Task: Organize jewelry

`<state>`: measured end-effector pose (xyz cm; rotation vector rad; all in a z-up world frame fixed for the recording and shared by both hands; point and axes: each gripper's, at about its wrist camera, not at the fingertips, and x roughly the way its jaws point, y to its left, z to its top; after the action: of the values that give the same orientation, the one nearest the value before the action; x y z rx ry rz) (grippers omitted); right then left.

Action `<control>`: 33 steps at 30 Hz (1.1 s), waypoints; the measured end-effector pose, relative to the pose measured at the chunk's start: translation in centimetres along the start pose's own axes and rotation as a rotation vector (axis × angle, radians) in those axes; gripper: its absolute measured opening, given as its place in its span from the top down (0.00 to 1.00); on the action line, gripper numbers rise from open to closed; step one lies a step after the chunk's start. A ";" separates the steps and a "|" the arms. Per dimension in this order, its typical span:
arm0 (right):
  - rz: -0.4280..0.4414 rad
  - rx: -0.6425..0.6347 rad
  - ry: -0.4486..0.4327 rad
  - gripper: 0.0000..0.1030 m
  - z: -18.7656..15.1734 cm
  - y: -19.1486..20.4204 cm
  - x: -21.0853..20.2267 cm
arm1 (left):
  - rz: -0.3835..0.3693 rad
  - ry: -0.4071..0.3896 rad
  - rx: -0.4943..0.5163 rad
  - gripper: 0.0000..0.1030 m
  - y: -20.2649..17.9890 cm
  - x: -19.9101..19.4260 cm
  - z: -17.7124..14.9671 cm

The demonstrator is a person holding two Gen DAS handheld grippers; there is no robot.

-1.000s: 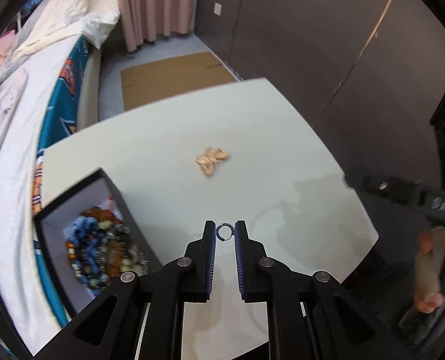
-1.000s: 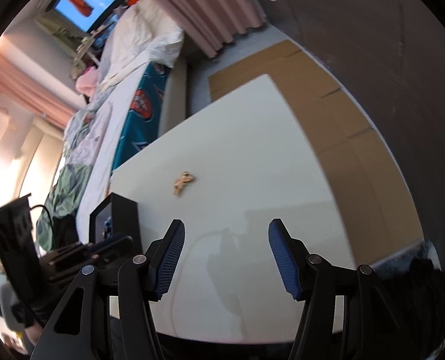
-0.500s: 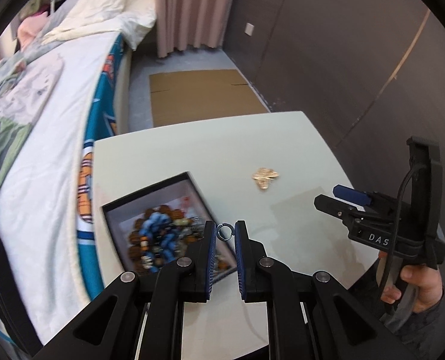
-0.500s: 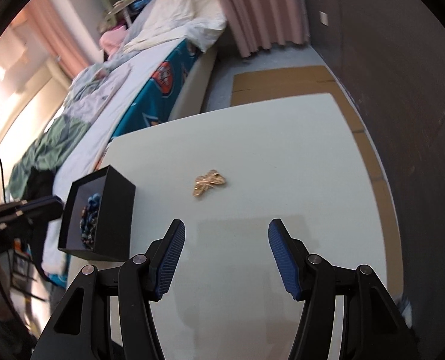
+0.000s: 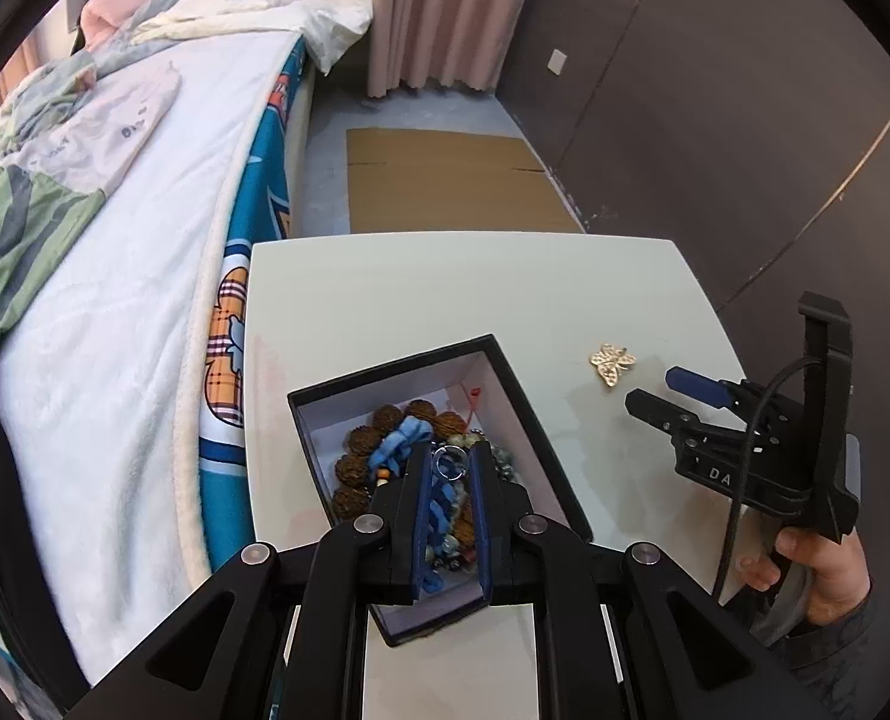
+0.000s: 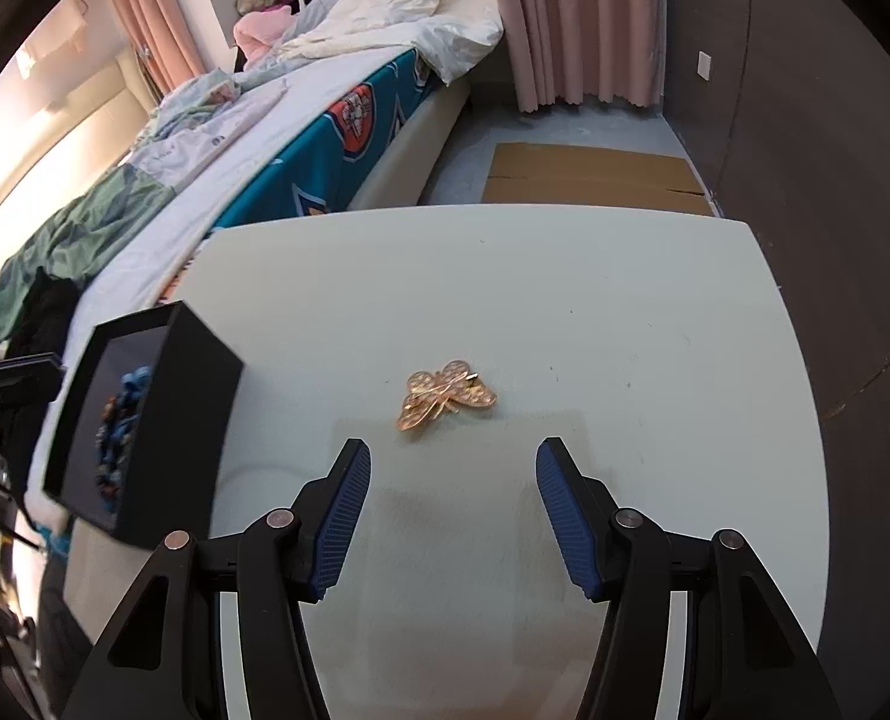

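Observation:
My left gripper [image 5: 450, 461] is shut on a small silver ring [image 5: 448, 463] and holds it above the open black jewelry box [image 5: 385, 379], which contains brown and blue bead bracelets [image 5: 385, 450]. A gold butterfly brooch [image 6: 445, 398] lies on the white table [image 6: 625, 312]; it also shows in the left wrist view [image 5: 612, 361]. My right gripper [image 6: 452, 468] is open and empty, just short of the brooch, and shows at the right of the left wrist view [image 5: 667, 391]. The box [image 6: 169, 420] stands left of the brooch.
A bed with white and patterned covers [image 5: 115, 300] runs along the table's left side. Flat cardboard [image 6: 595, 180] lies on the floor beyond the table. A dark wall [image 5: 715, 120] stands on the right. The table's near edge lies under both grippers.
My left gripper has carried the ring leftward from over the bare table to above the box. My right gripper has moved closer to the butterfly brooch, still open.

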<state>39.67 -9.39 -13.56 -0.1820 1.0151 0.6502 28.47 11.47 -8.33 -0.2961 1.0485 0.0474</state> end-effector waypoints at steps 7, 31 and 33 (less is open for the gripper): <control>-0.020 -0.045 -0.005 0.44 1.1 0.5 1.7 | -0.017 0.022 -0.022 0.87 0.8 1.3 0.6; 0.069 -0.007 -0.069 0.61 3.4 3.1 -2.1 | -0.121 -0.017 -0.088 0.72 2.6 -0.6 0.7; 0.095 -0.012 -0.092 0.61 3.6 4.1 -3.3 | -0.121 -0.040 -0.079 0.49 2.7 -1.5 0.4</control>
<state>38.73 -5.91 -8.27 -0.1139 0.9359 0.7450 27.54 14.34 -7.43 -0.4287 0.9889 -0.0144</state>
